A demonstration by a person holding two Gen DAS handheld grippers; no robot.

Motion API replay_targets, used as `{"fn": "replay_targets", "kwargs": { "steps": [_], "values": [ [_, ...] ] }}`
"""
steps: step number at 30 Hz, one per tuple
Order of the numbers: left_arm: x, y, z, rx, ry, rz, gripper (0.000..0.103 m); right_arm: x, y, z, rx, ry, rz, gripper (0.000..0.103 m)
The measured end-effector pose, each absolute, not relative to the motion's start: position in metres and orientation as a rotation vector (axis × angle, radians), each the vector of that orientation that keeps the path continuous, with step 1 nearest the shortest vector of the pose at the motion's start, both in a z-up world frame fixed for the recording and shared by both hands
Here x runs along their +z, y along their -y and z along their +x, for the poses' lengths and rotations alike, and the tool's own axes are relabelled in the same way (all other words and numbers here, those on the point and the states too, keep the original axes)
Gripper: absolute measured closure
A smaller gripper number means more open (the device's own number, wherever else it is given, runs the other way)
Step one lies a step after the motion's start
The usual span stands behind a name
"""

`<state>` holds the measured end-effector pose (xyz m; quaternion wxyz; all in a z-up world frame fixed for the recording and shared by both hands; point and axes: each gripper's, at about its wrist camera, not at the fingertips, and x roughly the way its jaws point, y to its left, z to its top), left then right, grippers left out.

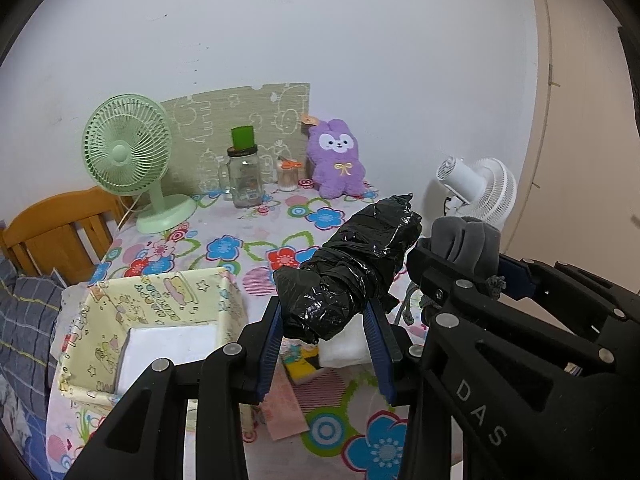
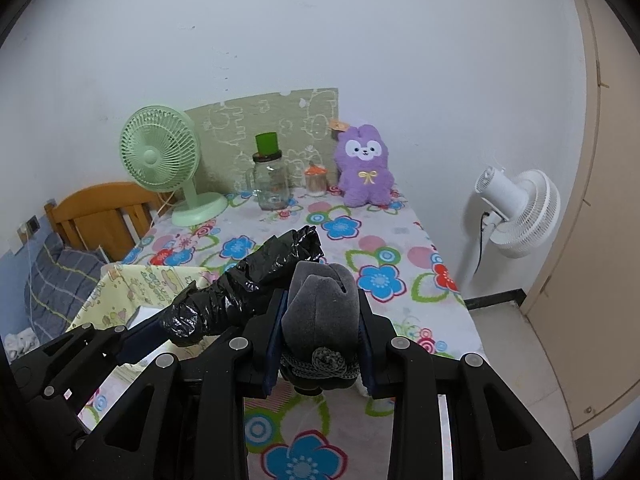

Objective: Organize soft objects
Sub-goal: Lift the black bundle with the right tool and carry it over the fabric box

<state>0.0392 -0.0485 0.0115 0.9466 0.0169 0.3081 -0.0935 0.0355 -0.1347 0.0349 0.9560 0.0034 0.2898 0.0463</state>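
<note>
- A table [image 1: 224,216] stands against the white wall, covered by a cloth printed with blue, red and pink flowers.
- At the back left corner a mint-green desk fan [image 1: 132,160] rests on its round base.
- Beside it stands a clear glass jar [image 1: 244,178] with a green cup on its lid, then a small jar [image 1: 288,176] with an orange top.
- A purple plush bunny [image 1: 338,160] sits upright at the back, near the wall.
- A yellow fabric box [image 1: 160,320] with cartoon print sits on the near left part.
- A white folded cloth [image 1: 344,348], a yellow-and-black item [image 1: 300,364] and a pink cloth [image 1: 286,404] lie just beside the box.
</note>
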Motion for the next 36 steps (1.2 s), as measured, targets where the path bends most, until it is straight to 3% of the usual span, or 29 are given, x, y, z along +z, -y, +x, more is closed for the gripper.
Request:
{"fn": "replay_targets", "kwargs": {
  "steps": [36],
  "values": [
    [-0.011, -0.067, 0.071, -0.023, -0.654, 0.009, 0.062, 0.015, 0.021, 0.082, 0.262, -0.614, -0.006, 0.068]
  ]
}}
